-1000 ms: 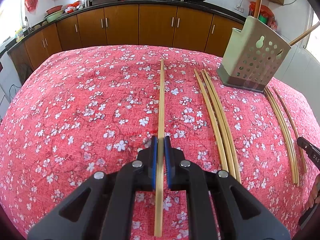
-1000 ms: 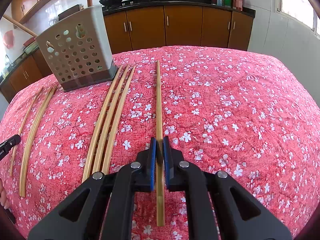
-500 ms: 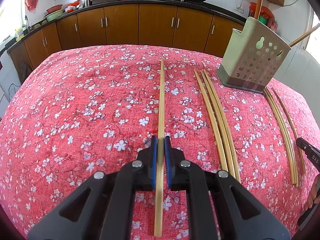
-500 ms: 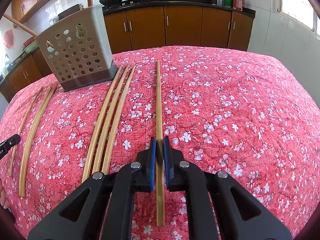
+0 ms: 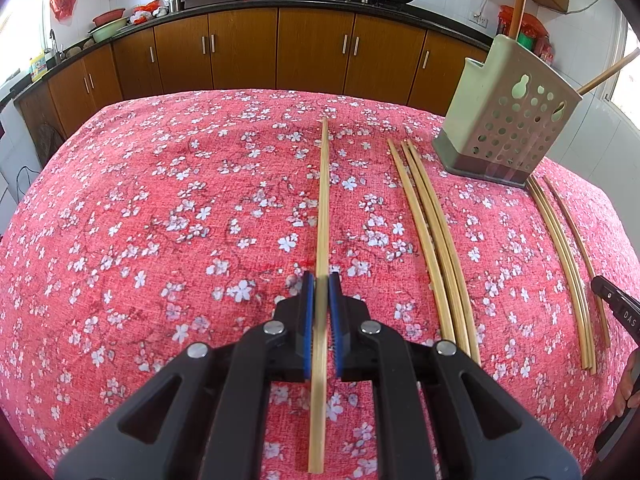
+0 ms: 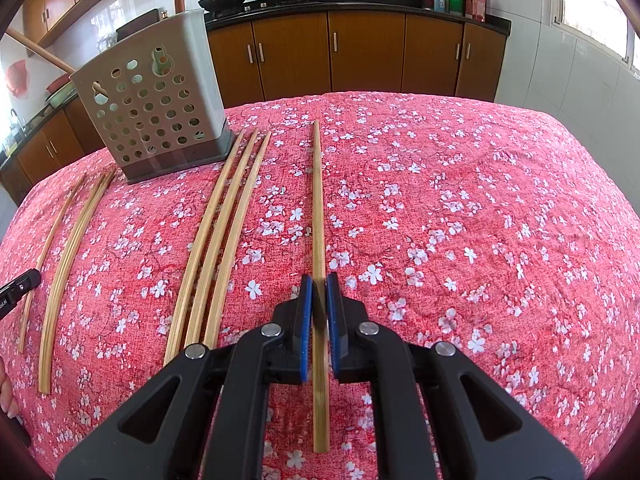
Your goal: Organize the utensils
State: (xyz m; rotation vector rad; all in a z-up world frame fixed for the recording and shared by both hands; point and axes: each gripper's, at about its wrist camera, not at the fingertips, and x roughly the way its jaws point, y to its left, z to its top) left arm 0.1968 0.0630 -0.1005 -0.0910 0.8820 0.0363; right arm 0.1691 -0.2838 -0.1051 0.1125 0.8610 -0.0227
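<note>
Nothing has moved since the earlier frames: both tools and every chopstick sit where they were a second ago. Left tool (image 5: pixel 318 292) is closed to a narrow gap on a single chopstick (image 5: pixel 322 208), the blue pads pressing its sides; right tool (image 6: pixel 319 292) is likewise clamped on its own chopstick (image 6: pixel 318 208). Each held stick runs straight ahead along the tool's pointing line, its rear end projecting back beneath the tool body and its far tip aimed at the far edge of the bench (image 5: pixel 120 200), which is covered in a red floral cloth. Whether the sticks rest on the cloth or are lifted just clear cannot be determined. Between the two tools stands the perforated utensil holder (image 5: pixel 508 120), right of the left tool and left of the right tool, at the far side. Loose chopsticks (image 5: pixel 432 232) lie in a group of three near its base, parallel to the held sticks, with a further group (image 6: pixel 68 248) on the holder's other side. Judged from this layout, each held stick must be swung inward and tipped upright to enter the holder; both hands appear about equally near.
</note>
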